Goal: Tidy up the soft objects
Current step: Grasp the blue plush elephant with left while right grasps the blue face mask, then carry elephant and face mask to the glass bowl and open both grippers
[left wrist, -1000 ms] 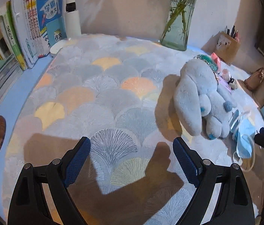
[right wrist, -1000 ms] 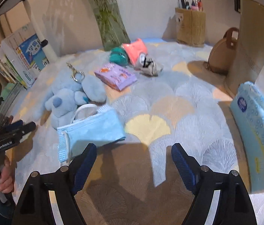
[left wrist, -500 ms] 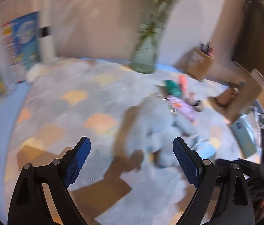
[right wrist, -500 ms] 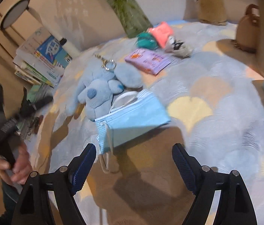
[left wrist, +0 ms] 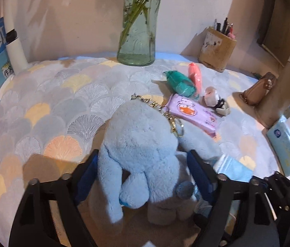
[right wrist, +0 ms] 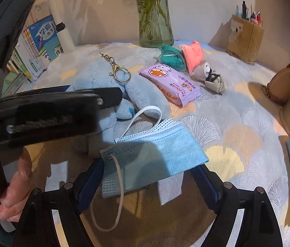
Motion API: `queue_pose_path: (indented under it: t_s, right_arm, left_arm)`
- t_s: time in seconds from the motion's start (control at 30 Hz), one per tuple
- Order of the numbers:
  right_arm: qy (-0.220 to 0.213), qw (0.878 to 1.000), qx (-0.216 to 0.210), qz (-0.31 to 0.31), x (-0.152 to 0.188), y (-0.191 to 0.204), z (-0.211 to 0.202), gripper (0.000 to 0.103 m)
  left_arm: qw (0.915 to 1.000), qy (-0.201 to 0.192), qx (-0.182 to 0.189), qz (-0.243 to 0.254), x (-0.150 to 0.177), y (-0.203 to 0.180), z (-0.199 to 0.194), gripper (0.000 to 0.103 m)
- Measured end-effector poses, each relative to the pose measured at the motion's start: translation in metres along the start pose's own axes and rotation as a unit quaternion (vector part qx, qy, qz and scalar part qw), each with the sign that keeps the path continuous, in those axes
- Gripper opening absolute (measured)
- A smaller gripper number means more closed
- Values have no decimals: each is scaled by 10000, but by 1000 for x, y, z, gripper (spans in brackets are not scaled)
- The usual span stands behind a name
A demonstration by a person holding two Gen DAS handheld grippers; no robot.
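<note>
One plush dog [left wrist: 142, 150] between spread left gripper [left wrist: 142, 177] fingers; one mask [right wrist: 155, 154].

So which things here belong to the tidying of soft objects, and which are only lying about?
For the job: blue plush toy, blue face mask, purple tissue pack, rolled socks.

Only lying about: glass vase, pen holder, books, brown pouch.

Vase [left wrist: 137, 41]: back edge of the surface [left wrist: 42, 103], middle.
Books [right wrist: 37, 47]: left edge.
Pen holder [left wrist: 217, 49]: back right corner.
Stuffed toy [left wrist: 142, 144]: front middle, mask [right wrist: 155, 154] right of it.
</note>
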State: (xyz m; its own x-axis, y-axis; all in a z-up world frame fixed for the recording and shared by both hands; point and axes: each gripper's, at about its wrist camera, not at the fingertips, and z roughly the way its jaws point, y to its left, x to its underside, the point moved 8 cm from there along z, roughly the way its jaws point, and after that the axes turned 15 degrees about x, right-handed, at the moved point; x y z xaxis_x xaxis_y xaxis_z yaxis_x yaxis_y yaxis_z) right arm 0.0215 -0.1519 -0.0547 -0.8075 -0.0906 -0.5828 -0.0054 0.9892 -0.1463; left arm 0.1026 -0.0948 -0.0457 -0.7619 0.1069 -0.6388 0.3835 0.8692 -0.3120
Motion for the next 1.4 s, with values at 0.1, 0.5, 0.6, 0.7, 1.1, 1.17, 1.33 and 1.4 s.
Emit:
queue_pose_path:
  t_s: [0.1,0.5,0.6,0.7,1.1,1.17,1.33,1.4]
  right_arm:
    - [-95,9996,260,72,0,-6,0,72]
    - [-306,9952,-179,910,-2,-38,-13,24]
    - [-419,9935,-253,1029,4,-49,-24,23]
    - [-478,9925,-217,1106,14,-62,-33,15]
    - [-792,9901,-568,1013,41,-99,-84,15]
    - [-971,9901,-531,863,44,-103,-101,15]
    - [-1298,9859,-477,947,45,-125,-136,15]
    - [-1434,9834,-382,1040,45,-139,-148,15]
  left_arm:
    - [9997,-213,95,-102,2,4,-1,71]
    - [9982,-501,290,-138,13,-8,-29,58]
    - [9979,-536,355,-120,21,-15,-39,58]
    - [9976,-578,372,-92,28,-24,-49,58]
    - [9960,-693,554,120,35,-74,-65,58]
    - [9954,-726,610,149,34,-83,-69,58]
    - [9927,-831,755,447,26,-117,-82,58]
    - [9908,-902,742,687,21,-140,-89,58]
